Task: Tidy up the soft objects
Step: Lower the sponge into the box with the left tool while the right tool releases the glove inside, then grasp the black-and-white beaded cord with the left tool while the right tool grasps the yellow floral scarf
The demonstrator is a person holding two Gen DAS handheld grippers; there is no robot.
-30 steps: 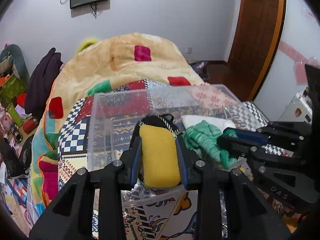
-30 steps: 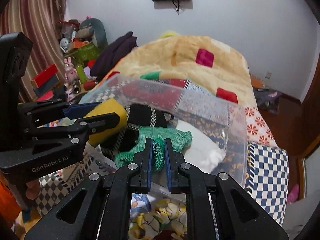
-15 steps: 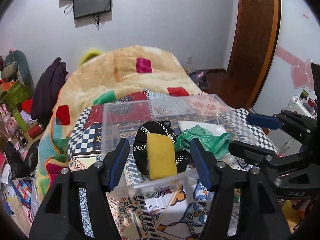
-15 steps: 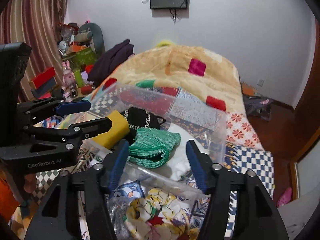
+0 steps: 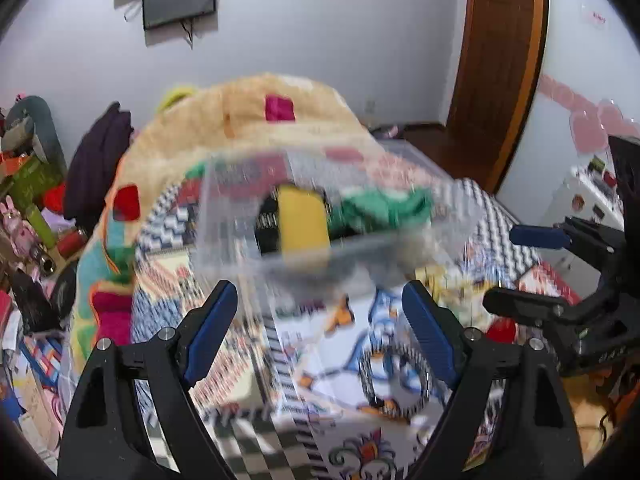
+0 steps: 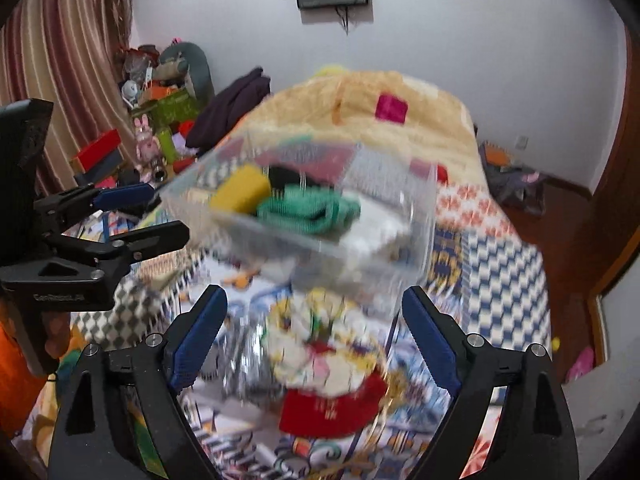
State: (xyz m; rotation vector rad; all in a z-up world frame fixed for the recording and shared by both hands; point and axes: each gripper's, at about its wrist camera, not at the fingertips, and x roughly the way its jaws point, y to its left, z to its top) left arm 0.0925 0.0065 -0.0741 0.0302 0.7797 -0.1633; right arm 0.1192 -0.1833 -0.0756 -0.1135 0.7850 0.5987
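Both tongs now gape wide and empty, left tongs (image 5: 320, 332) and right tongs (image 6: 316, 328) pulled back from the clear bin (image 6: 420, 216) on the bed. Yellow sponge (image 5: 304, 220) and green cloth (image 6: 308, 212) lie released inside it — two more soft items look stowed.

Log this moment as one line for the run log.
left tool open | right tool open | yellow sponge, green cloth in clear bin

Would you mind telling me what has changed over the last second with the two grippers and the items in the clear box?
The left gripper let go of the yellow sponge, and the right gripper released the green knit cloth. Both opened wide and pulled back from the clear plastic box. The sponge, green cloth, black item and white cloth stay in the box on the bed.
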